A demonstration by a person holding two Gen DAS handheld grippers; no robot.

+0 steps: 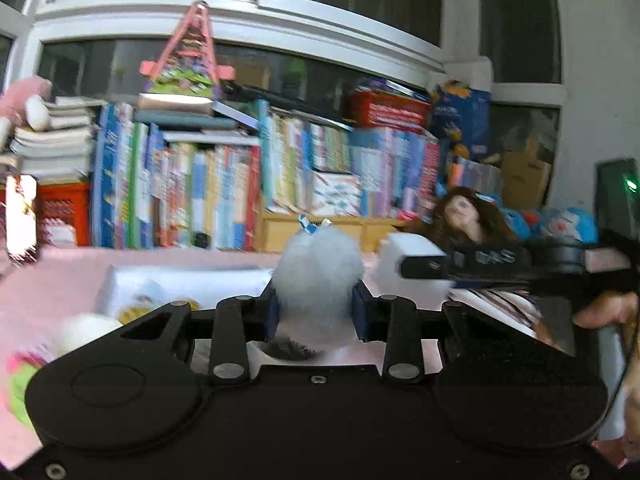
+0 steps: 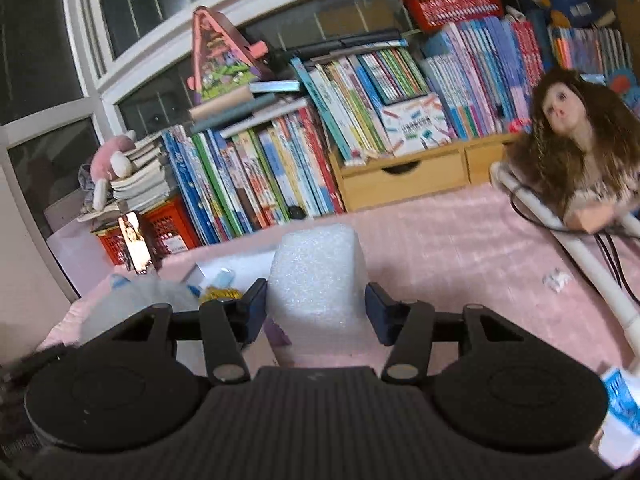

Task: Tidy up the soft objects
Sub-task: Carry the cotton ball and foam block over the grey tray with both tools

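Observation:
In the left wrist view my left gripper (image 1: 318, 308) is shut on a fluffy grey-white pom-pom (image 1: 320, 276), held above the pink cloth. To its right a white foam block (image 1: 400, 268) hangs in the right gripper, one black finger (image 1: 428, 266) lying across it and a hand (image 1: 600, 312) behind. In the right wrist view my right gripper (image 2: 317, 302) is shut on that foam block (image 2: 316, 272), both blue pads pressing its sides. The pom-pom (image 2: 132, 300) is a grey blur at lower left.
A white box (image 1: 168, 284) with small items lies on the pink cloth (image 2: 460, 232). A white fluffy ball (image 1: 88, 330) and a pink-green toy (image 1: 24, 376) sit front left. Books (image 2: 280, 160), wooden drawers (image 2: 404, 176), a red crate (image 2: 168, 224), a doll (image 2: 576, 136) and a white pipe frame (image 2: 592, 260) border the cloth.

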